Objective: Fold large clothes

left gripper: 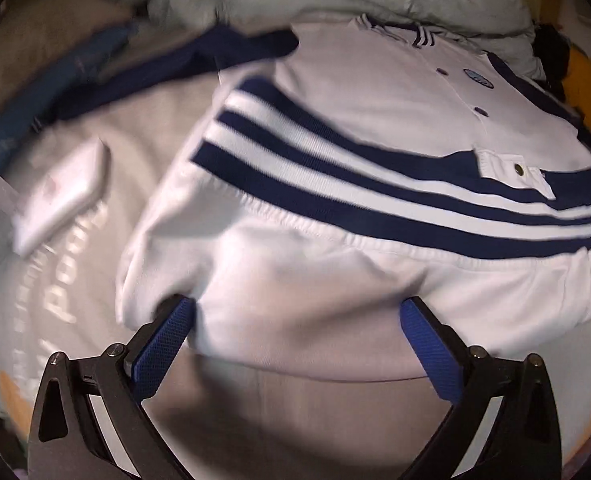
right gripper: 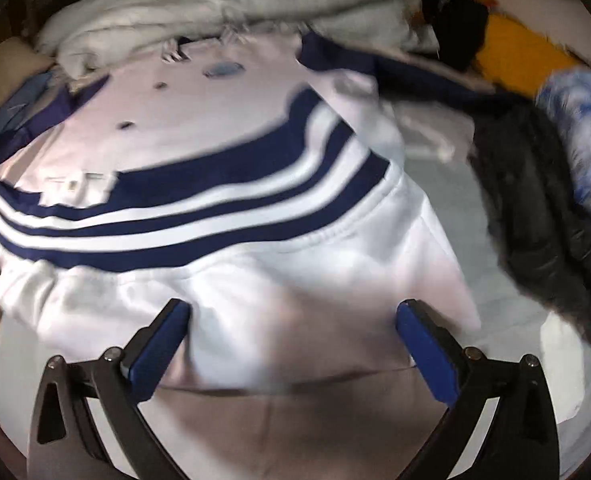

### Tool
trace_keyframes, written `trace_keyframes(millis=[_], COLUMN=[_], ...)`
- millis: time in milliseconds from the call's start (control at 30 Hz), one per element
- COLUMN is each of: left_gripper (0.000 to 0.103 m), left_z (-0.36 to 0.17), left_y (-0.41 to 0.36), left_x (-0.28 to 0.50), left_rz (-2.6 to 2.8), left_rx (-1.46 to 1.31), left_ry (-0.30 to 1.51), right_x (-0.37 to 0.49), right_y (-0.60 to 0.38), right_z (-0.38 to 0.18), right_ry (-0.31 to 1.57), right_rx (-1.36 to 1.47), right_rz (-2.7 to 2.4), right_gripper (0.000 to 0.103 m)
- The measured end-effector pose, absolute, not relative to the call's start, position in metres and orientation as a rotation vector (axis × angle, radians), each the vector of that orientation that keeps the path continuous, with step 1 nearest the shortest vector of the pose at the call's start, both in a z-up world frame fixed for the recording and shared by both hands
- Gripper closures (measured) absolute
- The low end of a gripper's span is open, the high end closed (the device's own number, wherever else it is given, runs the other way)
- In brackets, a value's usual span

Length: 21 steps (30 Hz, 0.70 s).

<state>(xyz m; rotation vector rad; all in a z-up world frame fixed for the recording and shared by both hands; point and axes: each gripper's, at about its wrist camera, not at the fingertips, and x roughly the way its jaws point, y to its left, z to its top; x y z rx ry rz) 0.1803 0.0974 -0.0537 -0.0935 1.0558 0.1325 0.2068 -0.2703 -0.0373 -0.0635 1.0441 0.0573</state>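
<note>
Nearest, the left gripper (left gripper: 297, 312) and right gripper (right gripper: 293, 314) are seen spread wide, nothing held, above the near folded edge of the jacket (left gripper: 375, 184). It is judged soft, thick and fairly heavy, best taken at that doubled edge. Spread on the grey sheet (left gripper: 127, 168), it is white with three navy bands and dark snaps. Beyond, a rumpled blanket (right gripper: 215, 4) is piled.
</note>
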Motion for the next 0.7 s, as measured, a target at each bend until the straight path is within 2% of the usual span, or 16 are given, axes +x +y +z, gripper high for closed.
trace_keyframes(millis=[167,200,267,400,433,467,500,633,700], left_gripper=[0.0,0.003,0.007,0.008,0.009,0.015,0.021,0.025,0.029], left_z=[-0.047,-0.044,-0.031,0.002,0.007,0.009,0.009,-0.022,-0.043], left_y=[0.118,0.122,0.126,0.135,0.138,0.14,0.141,0.161,0.174], left_x=[0.189,0.188,0.179,0.158,0.154,0.152,0.152,0.167,0.174], left_rz=[0.202,0.186,0.174,0.175,0.182,0.176,0.174,0.259,0.251], left_rx=[-0.133,-0.177,-0.199,-0.162,-0.15,-0.142,-0.133,-0.104,-0.183], left_ry=[1.008,1.011,0.976,0.871,0.861,0.849,0.851,0.971,1.04], right_x=[0.223,0.221,0.212,0.19,0.19,0.191,0.193,0.205,0.207], right_y=[-0.305,-0.309,-0.311,-0.316,-0.32,-0.324,-0.33,-0.349,-0.354], right_z=[-0.037,-0.032,-0.019,0.003,0.004,0.002,-0.001,-0.022,-0.028], right_ry=[1.041,1.032,0.993,0.905,0.906,0.915,0.932,1.031,1.058], right_rx=[0.04,0.073,0.077,0.029,0.029,0.039,0.059,0.111,0.147], right_rz=[0.007,0.015,0.023,0.035,0.013,-0.005,-0.027,-0.092,-0.085], right_gripper=[0.002,0.004,0.006,0.006,0.006,0.006,0.006,0.006,0.014])
